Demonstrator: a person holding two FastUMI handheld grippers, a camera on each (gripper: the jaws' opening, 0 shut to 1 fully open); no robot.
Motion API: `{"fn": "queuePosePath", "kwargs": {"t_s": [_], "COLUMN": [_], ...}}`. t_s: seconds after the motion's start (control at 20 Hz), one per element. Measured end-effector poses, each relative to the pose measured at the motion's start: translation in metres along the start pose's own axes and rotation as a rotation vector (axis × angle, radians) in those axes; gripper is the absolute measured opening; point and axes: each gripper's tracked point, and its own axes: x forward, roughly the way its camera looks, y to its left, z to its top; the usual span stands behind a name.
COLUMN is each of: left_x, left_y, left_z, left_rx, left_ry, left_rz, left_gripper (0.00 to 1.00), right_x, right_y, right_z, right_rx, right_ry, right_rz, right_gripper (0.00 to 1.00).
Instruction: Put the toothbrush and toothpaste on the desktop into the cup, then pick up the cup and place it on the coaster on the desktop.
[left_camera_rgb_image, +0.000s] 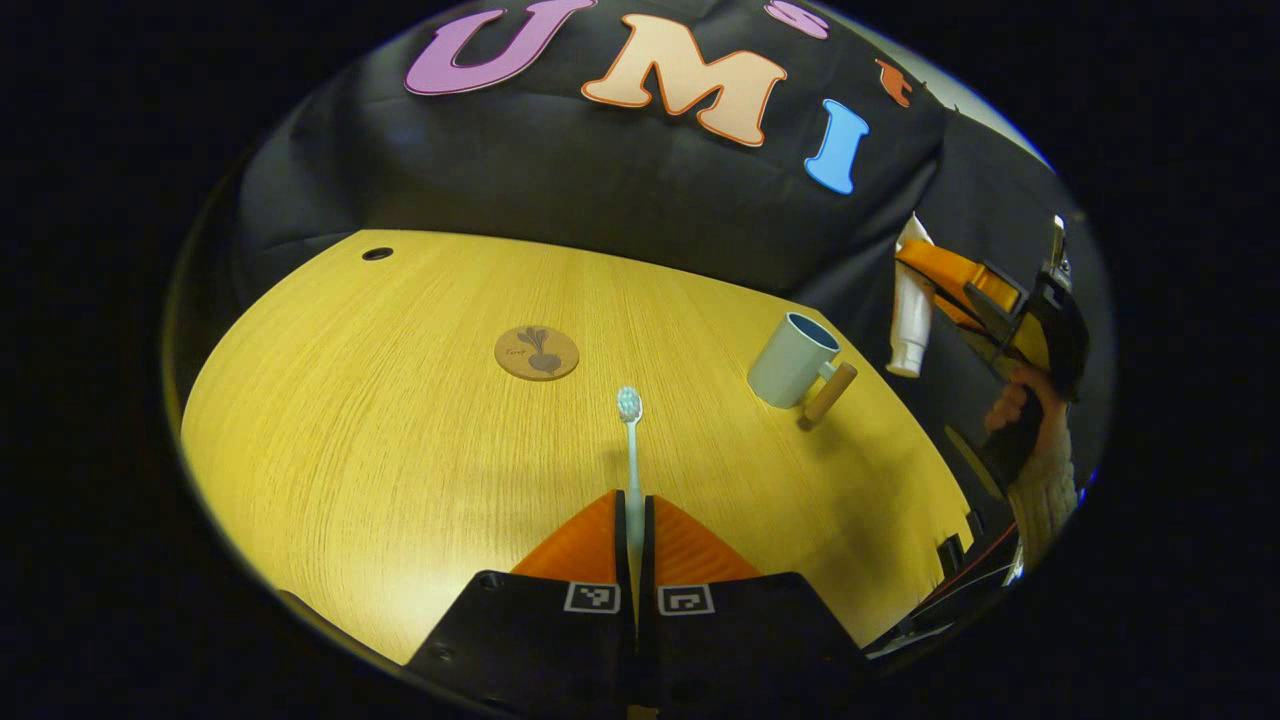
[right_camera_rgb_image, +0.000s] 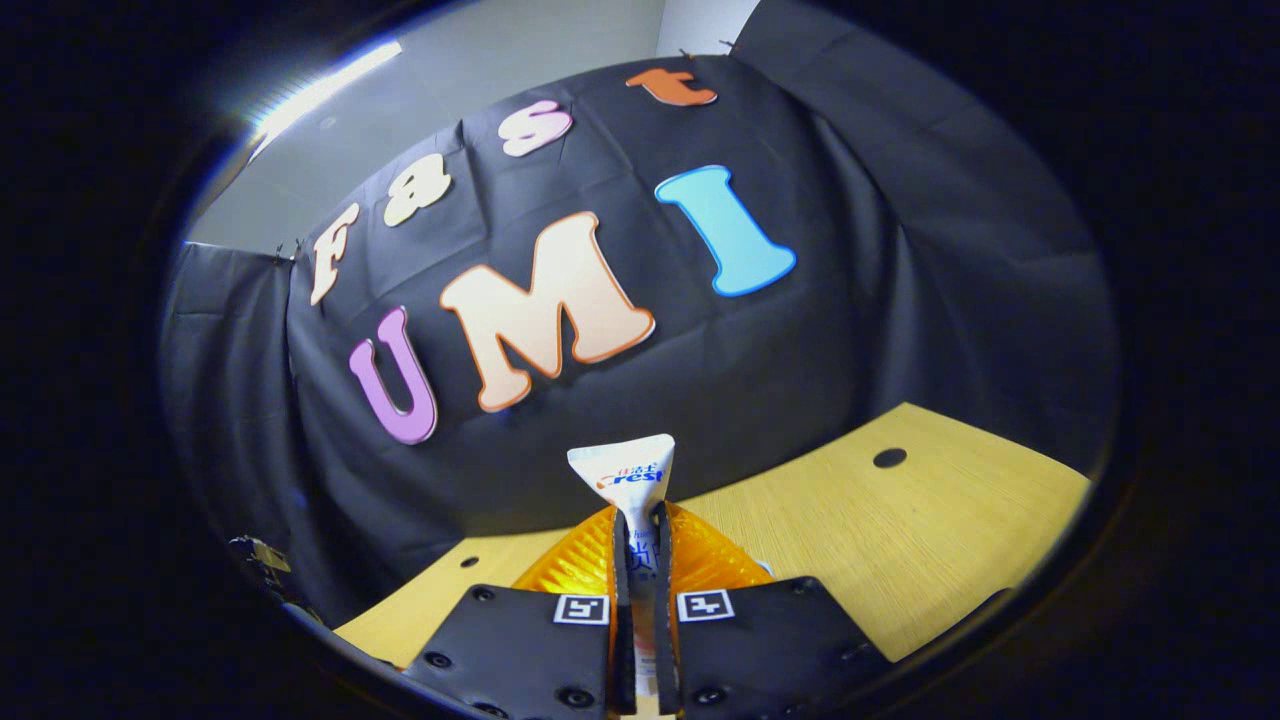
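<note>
My left gripper (left_camera_rgb_image: 634, 510) is shut on the handle of a pale toothbrush (left_camera_rgb_image: 630, 440), whose bristled head points forward over the wooden desktop (left_camera_rgb_image: 400, 430). A grey-white cup (left_camera_rgb_image: 793, 359) with a dark inside and a wooden handle stands upright at the right. A round brown coaster (left_camera_rgb_image: 537, 352) lies flat left of it. At the far right, a hand holds the right gripper (left_camera_rgb_image: 925, 275) above and beyond the cup, with a white toothpaste tube (left_camera_rgb_image: 911, 322) hanging cap down. In the right gripper view my right gripper (right_camera_rgb_image: 640, 525) is shut on that toothpaste tube (right_camera_rgb_image: 625, 475), flat end forward.
A small dark hole (left_camera_rgb_image: 377, 254) sits in the desktop's far left corner, seen also as a hole (right_camera_rgb_image: 889, 458) in the right gripper view. Black cloth walls close the back and sides. The table's right edge (left_camera_rgb_image: 940, 480) runs close behind the cup.
</note>
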Motion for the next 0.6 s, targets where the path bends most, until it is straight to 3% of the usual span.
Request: {"fn": "queuePosePath", "kwargs": {"t_s": [0.35, 0.6], "left_x": [0.008, 0.004], "left_y": [0.000, -0.004], "left_z": [0.004, 0.003], "left_rx": [-0.013, 0.014], "left_ry": [-0.029, -0.020], "left_rz": [-0.035, -0.044], "left_gripper": [0.00, 0.00], "right_x": [0.034, 0.054], "right_y": [-0.012, -0.037], "right_z": [0.026, 0.011], "right_rx": [-0.076, -0.125], "right_ry": [-0.218, -0.227], "right_rz": [-0.054, -0.135], "right_gripper": [0.10, 0.10]}}
